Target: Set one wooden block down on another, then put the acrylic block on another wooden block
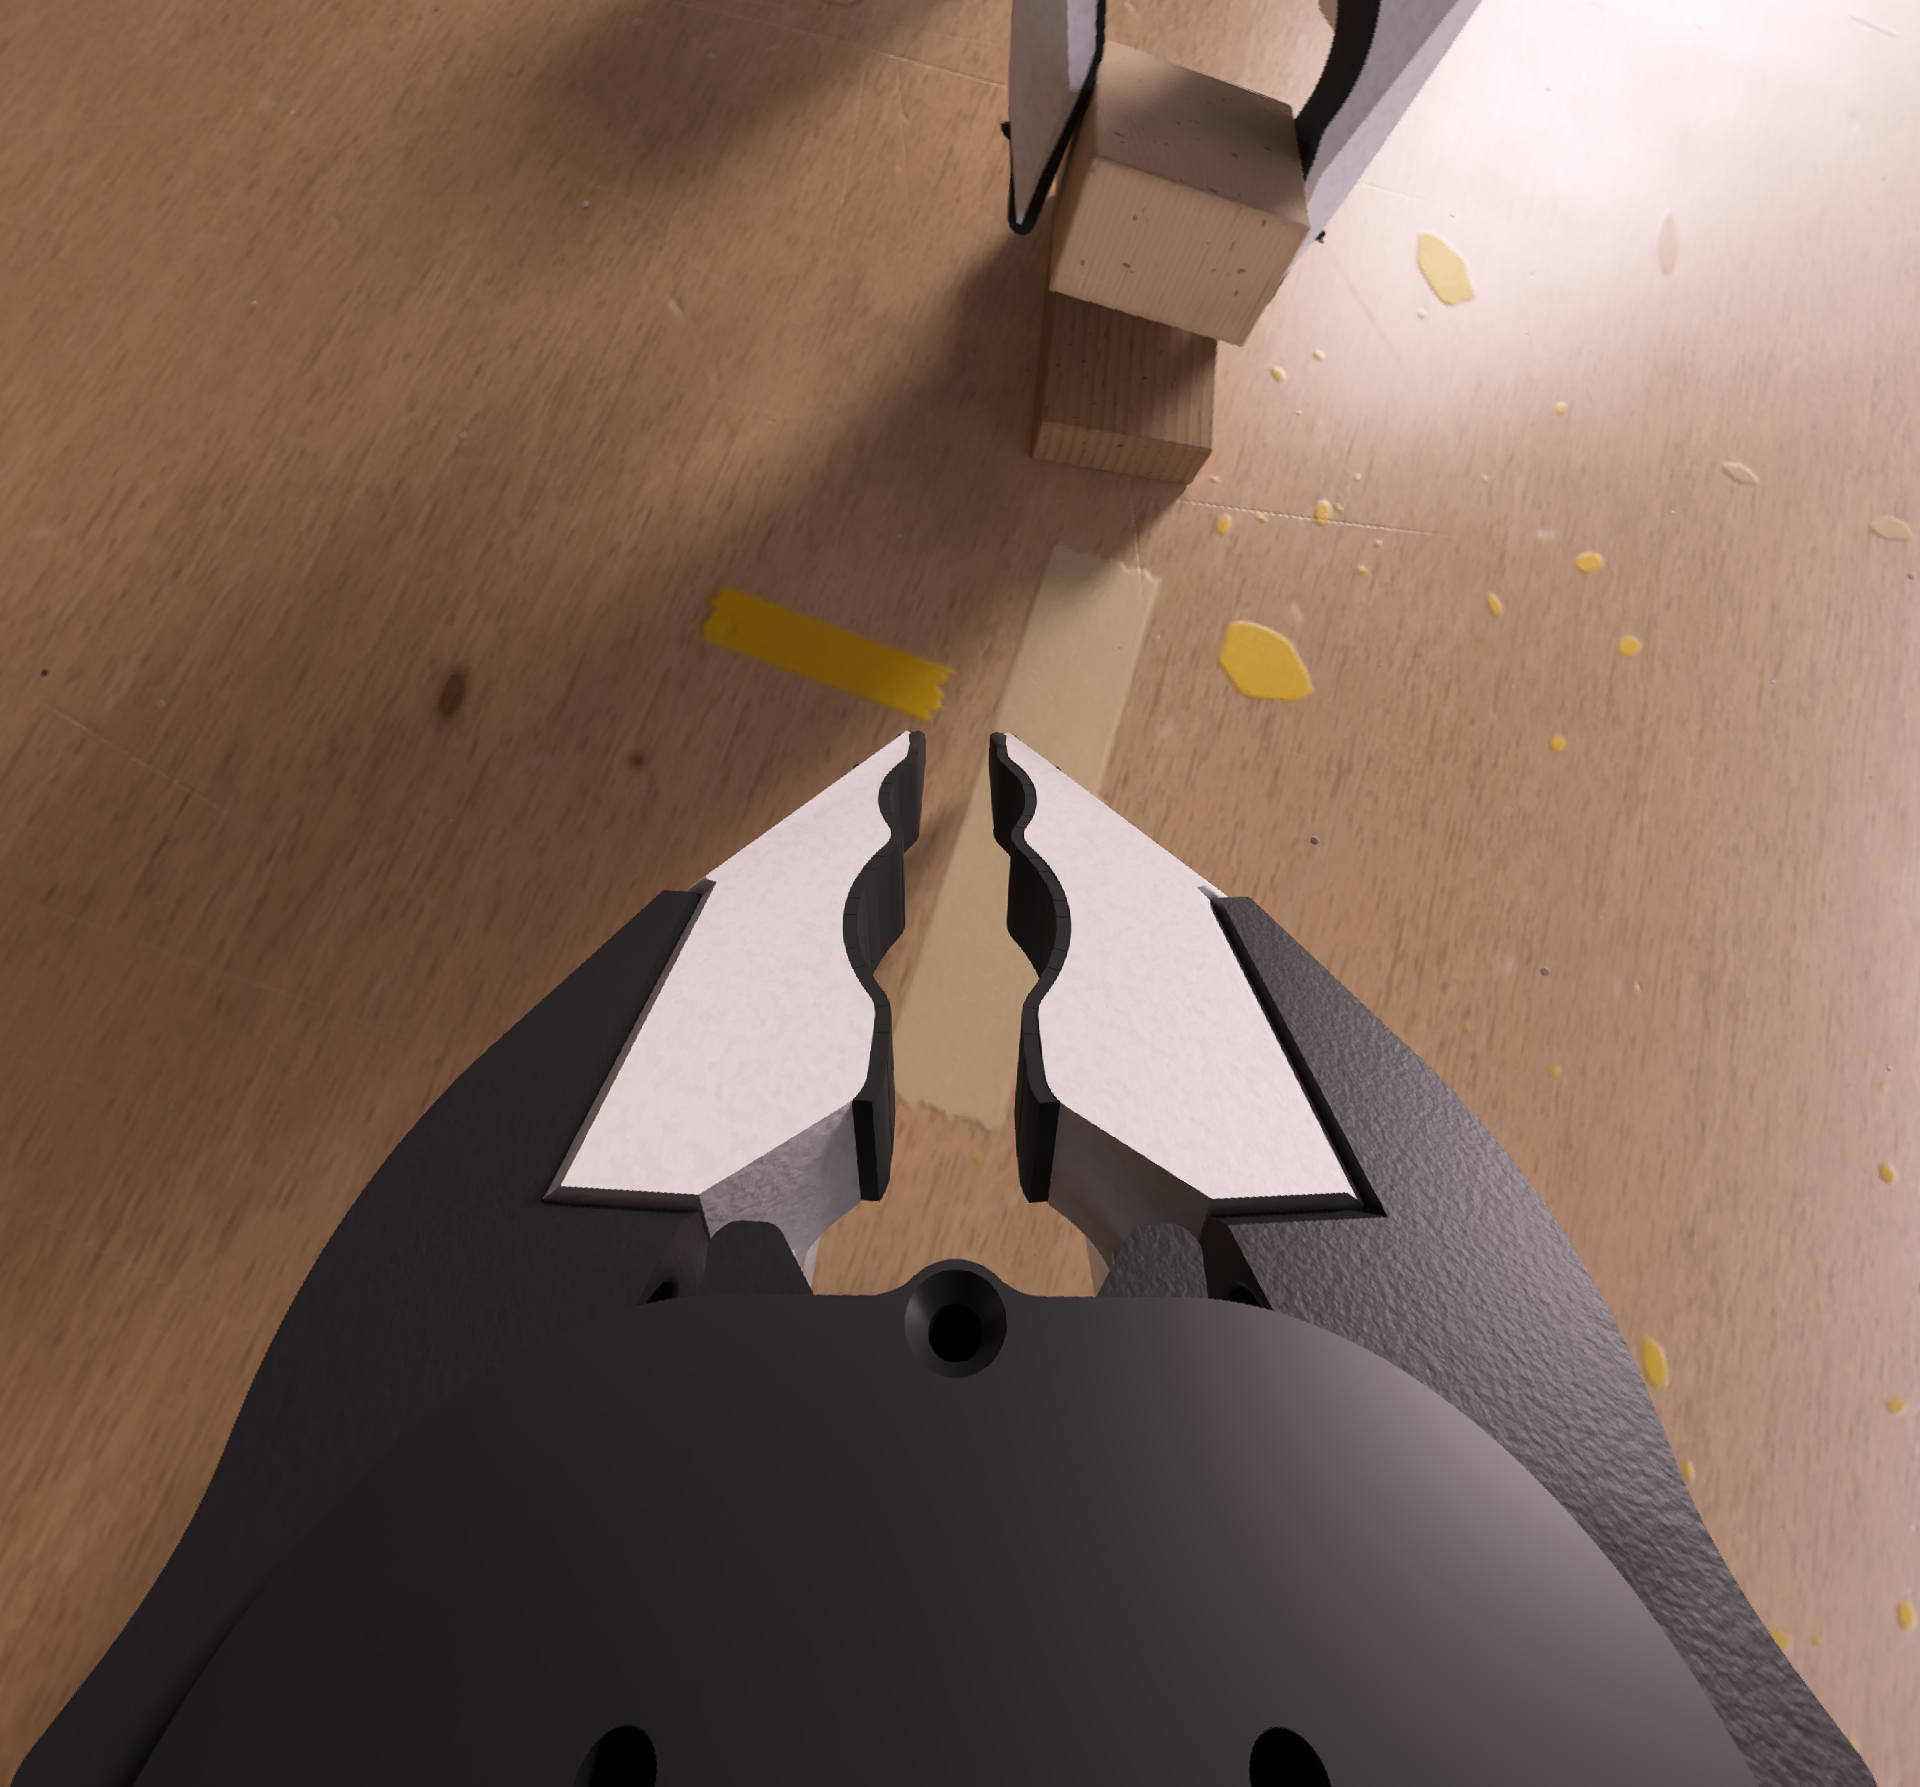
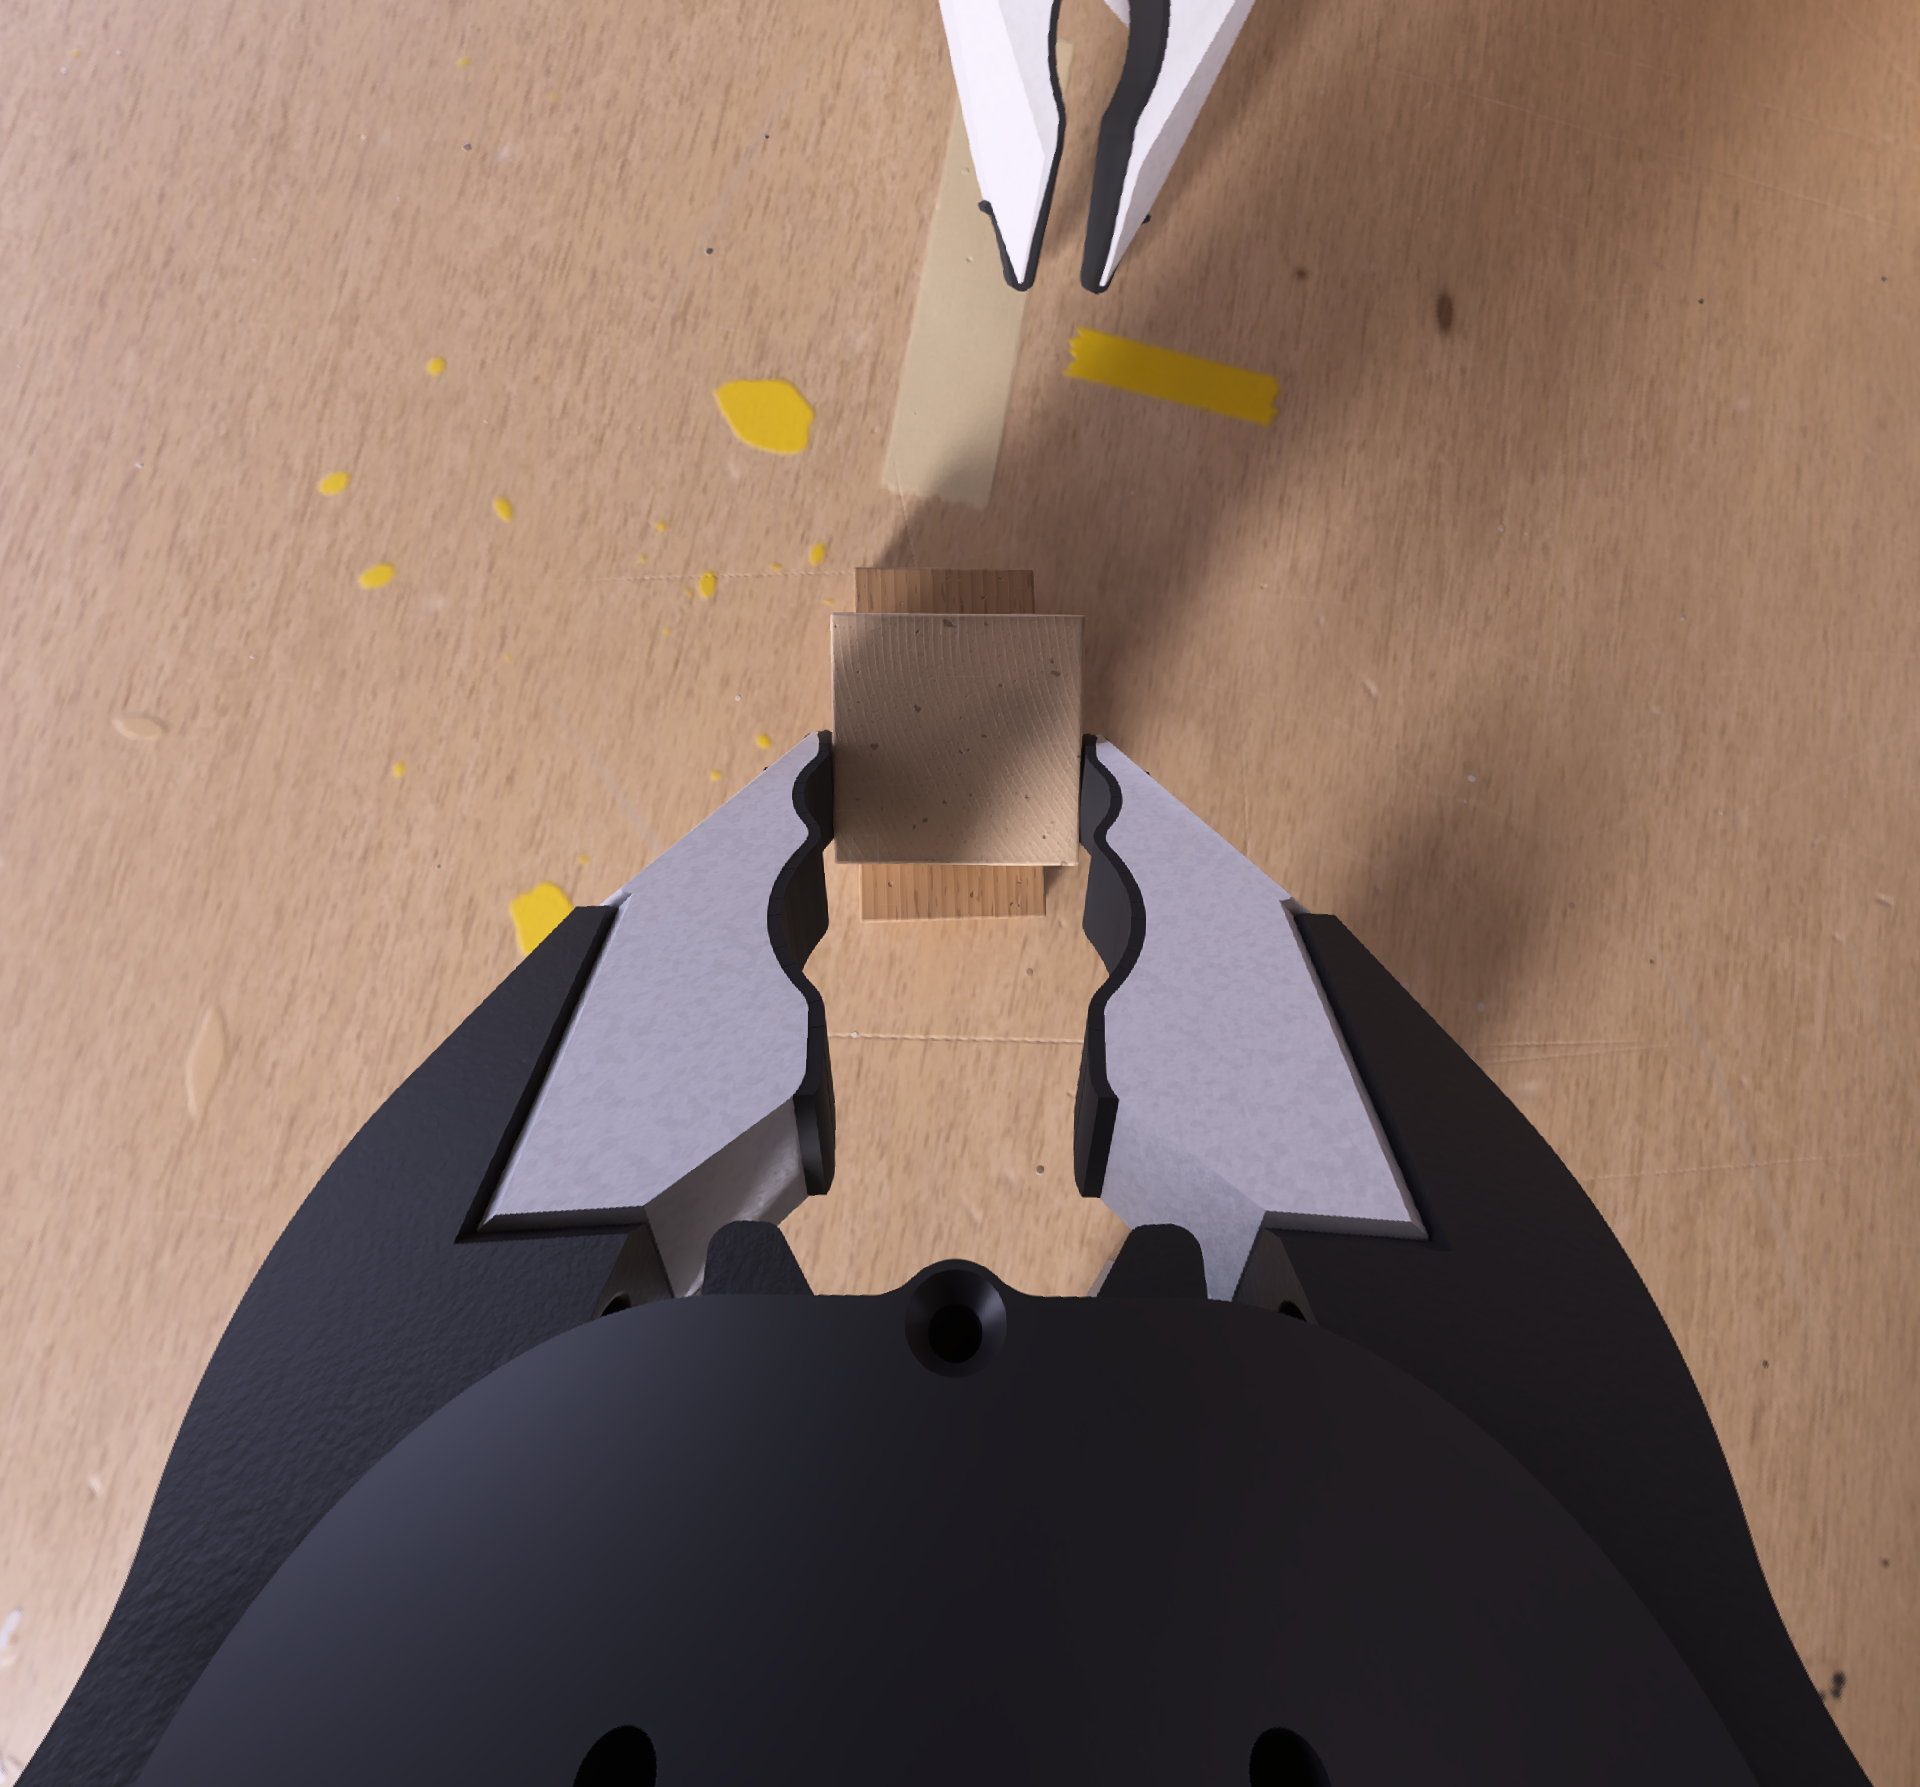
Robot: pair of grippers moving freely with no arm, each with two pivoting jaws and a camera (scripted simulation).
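Observation:
My right gripper is shut on a light wooden block, its fingertips pressed against the block's two sides. The block is directly over a second wooden block that lies on the table; I cannot tell whether they touch. The left wrist view shows the same pair farther off: the held block between the right gripper's fingers, above the lower block. My left gripper is shut and empty, hovering over the table a short way from the blocks. It also shows in the right wrist view. No acrylic block is in view.
The surface is a wooden tabletop. A strip of beige tape runs from under my left gripper toward the blocks. A short yellow tape strip and yellow paint spots lie flat beside it.

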